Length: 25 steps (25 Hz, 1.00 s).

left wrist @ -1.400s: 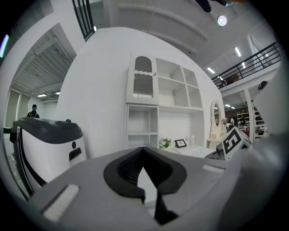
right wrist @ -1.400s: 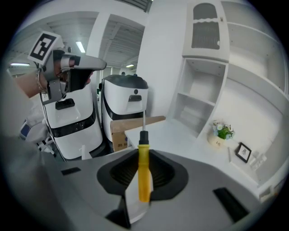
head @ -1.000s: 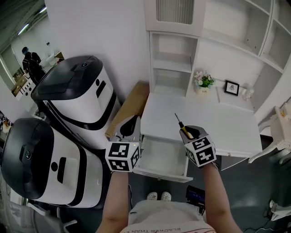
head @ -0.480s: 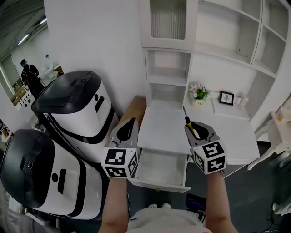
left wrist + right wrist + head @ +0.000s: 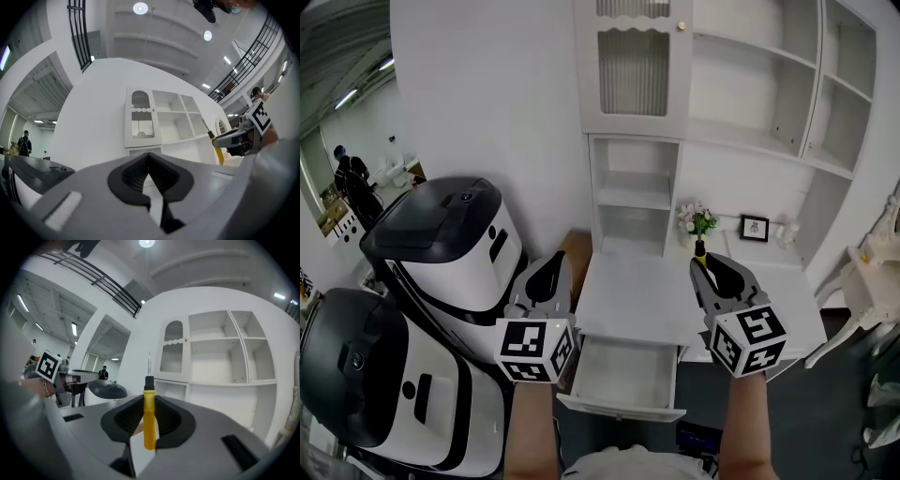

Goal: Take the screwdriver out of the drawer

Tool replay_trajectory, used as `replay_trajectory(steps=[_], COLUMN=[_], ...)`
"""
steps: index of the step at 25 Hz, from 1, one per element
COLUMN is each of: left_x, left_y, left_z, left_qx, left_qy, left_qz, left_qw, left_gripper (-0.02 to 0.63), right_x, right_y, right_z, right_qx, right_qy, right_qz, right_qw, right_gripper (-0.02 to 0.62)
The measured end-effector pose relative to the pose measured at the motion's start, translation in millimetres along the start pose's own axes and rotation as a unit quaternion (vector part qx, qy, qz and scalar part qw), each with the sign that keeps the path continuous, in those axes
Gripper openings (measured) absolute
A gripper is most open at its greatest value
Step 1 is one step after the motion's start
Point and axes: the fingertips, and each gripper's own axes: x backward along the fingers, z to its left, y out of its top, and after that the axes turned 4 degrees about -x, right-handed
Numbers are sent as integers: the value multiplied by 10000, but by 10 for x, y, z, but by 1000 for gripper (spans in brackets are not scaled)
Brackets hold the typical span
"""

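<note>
A screwdriver (image 5: 149, 420) with a yellow handle and thin metal shaft stands upright between the jaws of my right gripper (image 5: 149, 401), which is shut on its handle. In the head view only the screwdriver's top (image 5: 699, 248) shows above the right gripper (image 5: 707, 269), held high over the white desk (image 5: 633, 291). The white drawer (image 5: 623, 375) stands pulled out below the desk's front edge, its inside bare. My left gripper (image 5: 544, 279) hovers left of the desk, level with the right one. Its jaws meet at the tip (image 5: 149, 155) with nothing between them.
Two big white-and-black machines (image 5: 441, 244) (image 5: 375, 394) stand at the left, close to my left gripper. A white cabinet with shelves (image 5: 750, 94) rises behind the desk, with a flower pot (image 5: 697, 223) and a small frame (image 5: 755, 228). A white chair (image 5: 872, 281) is at the right.
Both grippers have risen, the right one more, carrying the screwdriver up from just above the drawer to high over the desk. The head view has tilted upward, so more of the cabinet shows.
</note>
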Motion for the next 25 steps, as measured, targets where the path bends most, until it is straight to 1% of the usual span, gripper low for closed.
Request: replay_trajectory(steps=[2, 4, 7, 12, 19, 25], left_x=[-29, -55, -82, -87, -90, -98], left_y=[103, 187, 289, 390, 512, 545], left_z=[15, 26, 25, -3, -18, 13], left_qx=[88, 81, 17, 39, -48, 34], left_qy=[-13, -13, -19, -62, -78, -115], left_qz=[-121, -207, -266, -325, -456, -529], left_qw=[9999, 9998, 9996, 9994, 9989, 9985], left_gripper=[9, 9, 9, 9, 9, 9], right_x=[20, 35, 56, 101, 122, 95], right_y=[96, 149, 207, 329, 431, 428], right_z=[-39, -53, -59, -105, -90, -40], right_qx=[19, 37, 35, -44, 13, 35], right_qy=[-51, -91, -172, -405, -468, -438], right_qz=[-108, -179, -274, -462, -561, -593], right_qw=[9999, 9998, 9995, 9981, 9973, 9973], right_gripper=[81, 81, 81, 81, 81, 81])
